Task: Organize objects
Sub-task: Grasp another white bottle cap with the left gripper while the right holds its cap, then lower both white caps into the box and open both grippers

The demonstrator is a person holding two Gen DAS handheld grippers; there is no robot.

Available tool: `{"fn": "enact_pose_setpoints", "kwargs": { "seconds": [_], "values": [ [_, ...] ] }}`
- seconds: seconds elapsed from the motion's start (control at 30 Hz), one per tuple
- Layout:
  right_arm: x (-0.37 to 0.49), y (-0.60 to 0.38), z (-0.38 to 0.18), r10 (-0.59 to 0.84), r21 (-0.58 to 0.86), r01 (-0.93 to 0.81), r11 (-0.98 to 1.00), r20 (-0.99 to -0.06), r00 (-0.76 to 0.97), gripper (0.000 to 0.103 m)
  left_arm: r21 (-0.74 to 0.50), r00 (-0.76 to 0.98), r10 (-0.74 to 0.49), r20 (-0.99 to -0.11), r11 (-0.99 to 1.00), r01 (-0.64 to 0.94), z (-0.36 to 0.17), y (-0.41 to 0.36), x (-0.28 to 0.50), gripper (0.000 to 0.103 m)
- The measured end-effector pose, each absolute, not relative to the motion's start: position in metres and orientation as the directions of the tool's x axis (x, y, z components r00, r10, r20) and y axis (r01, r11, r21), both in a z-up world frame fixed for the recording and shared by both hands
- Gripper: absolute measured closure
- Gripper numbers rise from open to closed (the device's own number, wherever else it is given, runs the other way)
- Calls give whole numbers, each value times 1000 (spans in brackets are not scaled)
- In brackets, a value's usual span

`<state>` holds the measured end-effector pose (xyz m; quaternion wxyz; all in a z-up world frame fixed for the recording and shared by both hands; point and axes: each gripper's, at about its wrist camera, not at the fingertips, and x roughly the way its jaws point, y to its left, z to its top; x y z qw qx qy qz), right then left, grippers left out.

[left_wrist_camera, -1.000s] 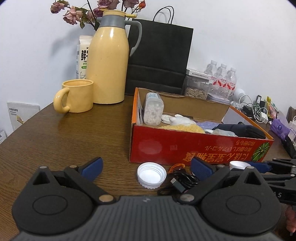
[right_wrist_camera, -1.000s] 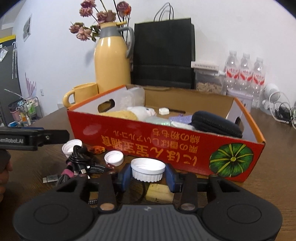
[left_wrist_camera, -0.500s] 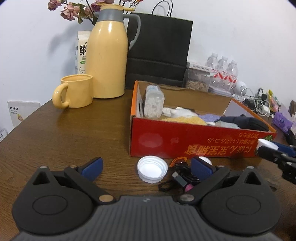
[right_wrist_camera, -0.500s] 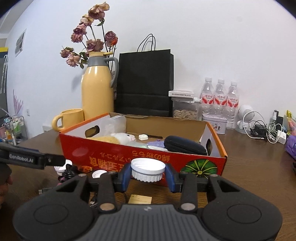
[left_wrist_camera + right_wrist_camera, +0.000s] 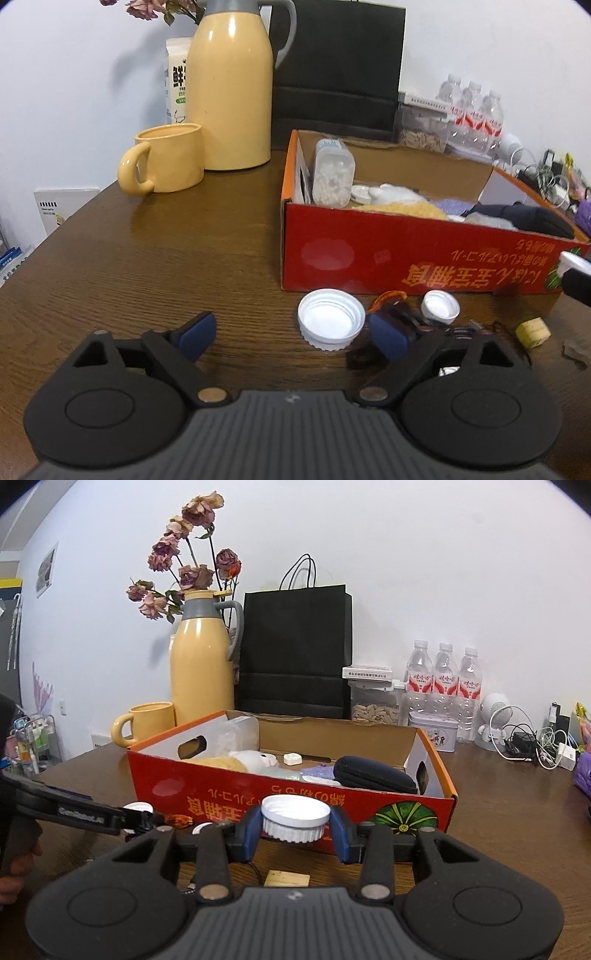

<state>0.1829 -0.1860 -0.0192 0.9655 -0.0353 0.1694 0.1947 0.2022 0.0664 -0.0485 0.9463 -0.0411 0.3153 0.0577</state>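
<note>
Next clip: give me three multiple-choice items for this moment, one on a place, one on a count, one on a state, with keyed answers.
1. Where is the mug?
A. in the box
B. beside the flask
C. on the bag

2. How many white caps lie on the table before the box in the left view?
A. two
B. four
C. none

3. What does the right hand-held gripper hold?
A. nothing
B. a cable
C. a white cap

Answers: 1 B, it stands by the flask. 2 A, a large cap and a small cap. 3 C, its pads clamp the held cap.
</note>
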Motion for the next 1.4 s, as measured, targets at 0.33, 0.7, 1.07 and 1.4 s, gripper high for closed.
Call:
{"fn": "enact_pose_setpoints", "kwargs": {
  "seconds": [0.33, 0.7, 1.07, 1.4],
  "values": [
    [181, -186, -19, 370, -1, -393, 919, -336, 866, 65, -24, 808, 44, -587, 997, -72, -48, 57, 205, 63],
    [182, -187, -18, 367, -1, -390, 921, -332, 869, 65, -19, 844, 74, -531, 995, -99, -43, 59, 195, 63],
    [180, -185, -19, 353, -22, -380, 925, -322, 878, 65, -13, 877, 100, -469, 993, -121, -36, 57, 179, 63],
    [183, -188, -1, 352, -7, -368, 930, -270, 896, 65, -39, 928, 68, -367, 995, -88, -7, 38, 164, 63]
  ]
}}
